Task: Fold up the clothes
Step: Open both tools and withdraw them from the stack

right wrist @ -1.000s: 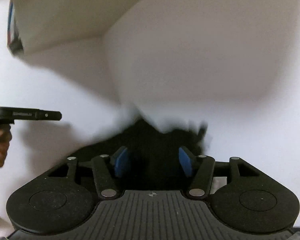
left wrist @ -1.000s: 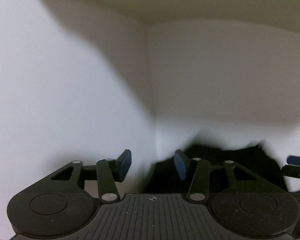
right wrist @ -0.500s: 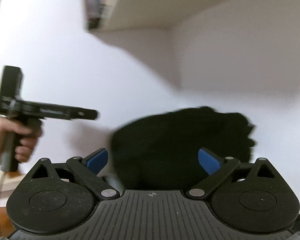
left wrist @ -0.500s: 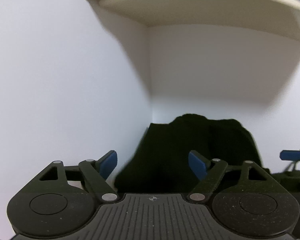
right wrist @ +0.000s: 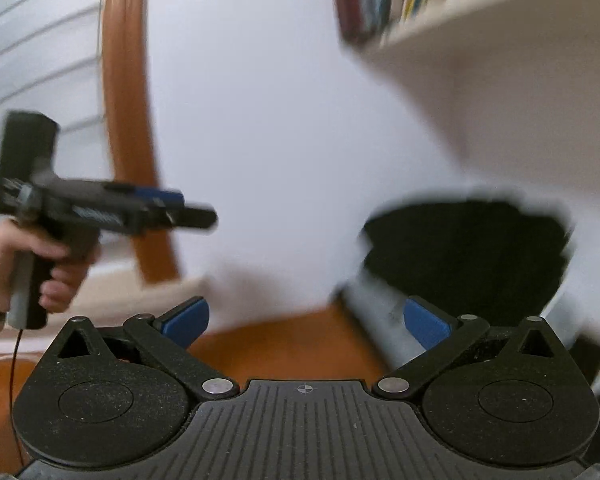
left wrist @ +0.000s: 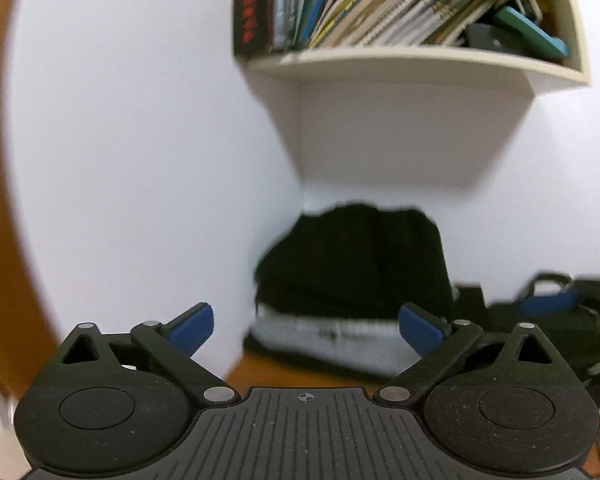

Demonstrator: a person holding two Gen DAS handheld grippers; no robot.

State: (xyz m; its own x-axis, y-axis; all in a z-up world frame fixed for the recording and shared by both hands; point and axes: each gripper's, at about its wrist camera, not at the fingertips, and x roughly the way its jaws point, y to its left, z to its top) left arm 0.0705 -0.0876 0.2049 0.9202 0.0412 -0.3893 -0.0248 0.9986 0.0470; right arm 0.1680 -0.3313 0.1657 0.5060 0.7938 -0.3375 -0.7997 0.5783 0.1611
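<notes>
A folded black garment [left wrist: 352, 264] lies on top of a folded grey one [left wrist: 332, 336], stacked in the white corner under a shelf. In the right wrist view the black garment [right wrist: 460, 256] sits ahead to the right, blurred. My left gripper [left wrist: 306, 326] is drawn back from the stack; its jaws are opening and nothing is between them. My right gripper [right wrist: 305, 322] is also back from the stack, jaws opening and empty. A hand [right wrist: 20, 272] holds the left gripper [right wrist: 196, 216] at the left of the right wrist view.
A cream shelf [left wrist: 400, 64] packed with books [left wrist: 380, 4] hangs over the corner. White walls close in on the left and behind. The orange-brown wooden surface [left wrist: 292, 372] shows in front of the stack. A curved wooden frame [right wrist: 128, 120] stands at the left.
Both grippers let go of the black garment, opened wide and pulled back from the corner. The stack now lies farther ahead, and the bookshelf and wooden surface have come into view.
</notes>
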